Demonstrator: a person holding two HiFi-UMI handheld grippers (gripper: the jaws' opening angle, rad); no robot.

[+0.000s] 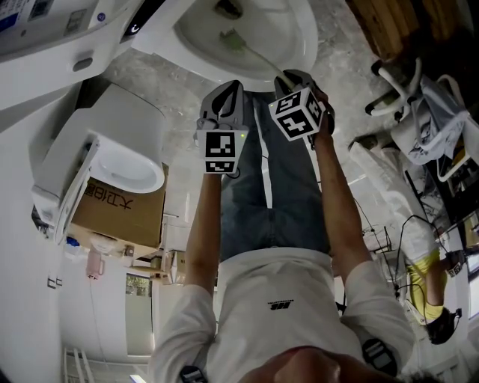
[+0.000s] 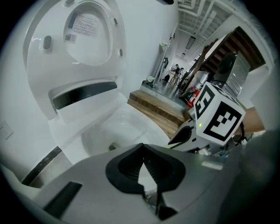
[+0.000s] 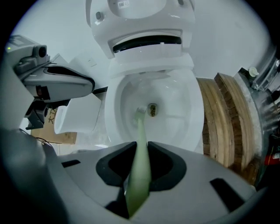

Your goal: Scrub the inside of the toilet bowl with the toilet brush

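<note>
The white toilet bowl (image 1: 292, 45) lies ahead of me, its lid (image 3: 140, 13) raised. A toilet brush with a pale green handle (image 3: 141, 135) reaches down into the bowl, and its head (image 3: 140, 111) rests near the drain (image 3: 152, 109). My right gripper (image 3: 141, 146) is shut on the handle's near end and hovers over the bowl's front rim (image 1: 299, 82). My left gripper (image 2: 142, 148) is shut with nothing in it, held beside the right one (image 1: 224, 101) just short of the bowl (image 2: 131, 122).
A second white toilet (image 1: 112, 149) sits on a cardboard box (image 1: 120, 209) to the left. Stacked wooden planks (image 3: 227, 118) border the bowl's right side. A white rack with clutter (image 1: 426, 120) stands at the right. My legs (image 1: 269, 187) are below the grippers.
</note>
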